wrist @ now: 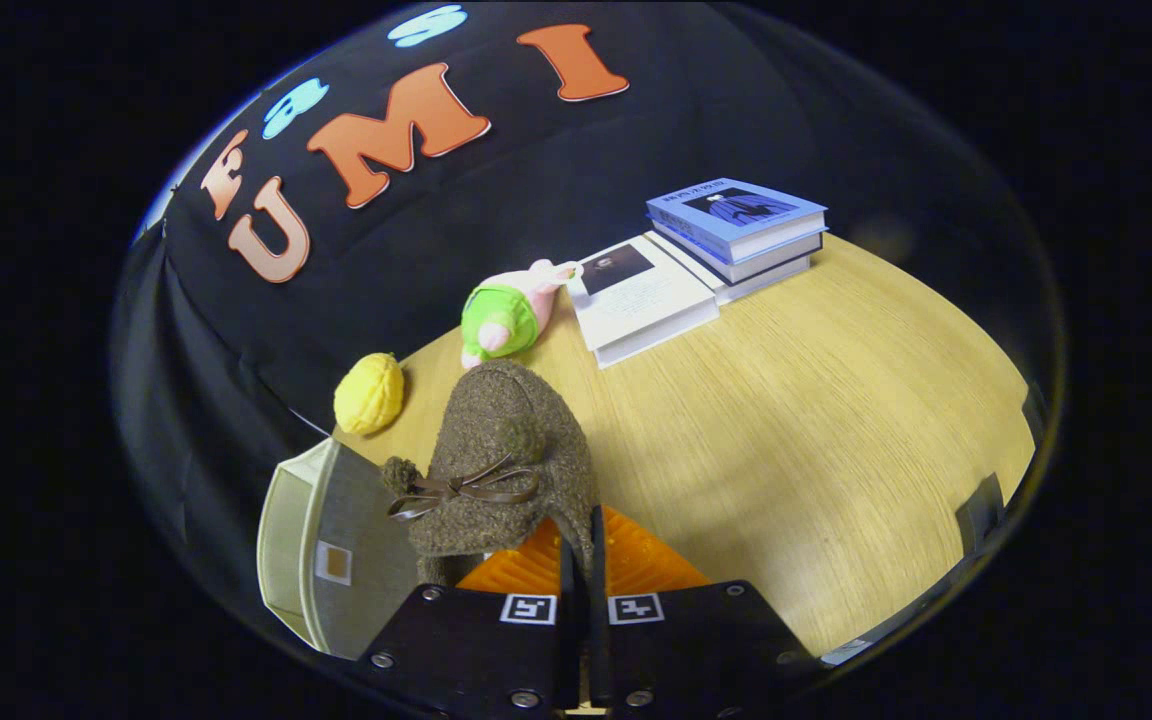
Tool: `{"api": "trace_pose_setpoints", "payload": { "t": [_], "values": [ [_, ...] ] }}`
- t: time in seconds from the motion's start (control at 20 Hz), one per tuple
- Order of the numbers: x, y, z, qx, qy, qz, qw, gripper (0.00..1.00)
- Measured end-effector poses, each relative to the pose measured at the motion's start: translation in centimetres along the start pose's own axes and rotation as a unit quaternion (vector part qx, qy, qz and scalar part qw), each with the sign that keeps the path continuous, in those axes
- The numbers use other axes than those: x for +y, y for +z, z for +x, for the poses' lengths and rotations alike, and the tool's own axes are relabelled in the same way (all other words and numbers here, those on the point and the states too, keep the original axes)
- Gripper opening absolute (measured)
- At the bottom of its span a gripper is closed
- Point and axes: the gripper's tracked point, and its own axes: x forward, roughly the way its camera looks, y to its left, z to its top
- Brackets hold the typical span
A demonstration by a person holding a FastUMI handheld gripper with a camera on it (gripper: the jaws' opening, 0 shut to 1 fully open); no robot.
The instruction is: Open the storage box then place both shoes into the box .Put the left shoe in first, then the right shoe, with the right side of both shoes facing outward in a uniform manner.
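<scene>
A fisheye camera rides on the tool (581, 555), looking forward and down along its fingers, close over the wooden surface (816, 430), toward the cloth wall (536, 170) at upper frame.

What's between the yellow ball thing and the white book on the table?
In the gripper view, a green and pink plush toy lies on the table between the yellow toy and the white book, touching the book's near corner.

The rough brown woolly cloth shoe (506, 460) is showing a glossy ribbon bow, the pale wood-grain table (816, 420) is looking smooth, the yellow knitted ball (369, 394) matt
</scene>
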Motion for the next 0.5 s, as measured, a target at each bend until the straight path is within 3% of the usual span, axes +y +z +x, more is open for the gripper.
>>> {"api": "trace_pose_setpoints", "payload": {
  "t": [0.5],
  "values": [
    [13.6,1.1,-3.9,-0.024,0.091,-0.035,0.995,0.05]
  ]
}}
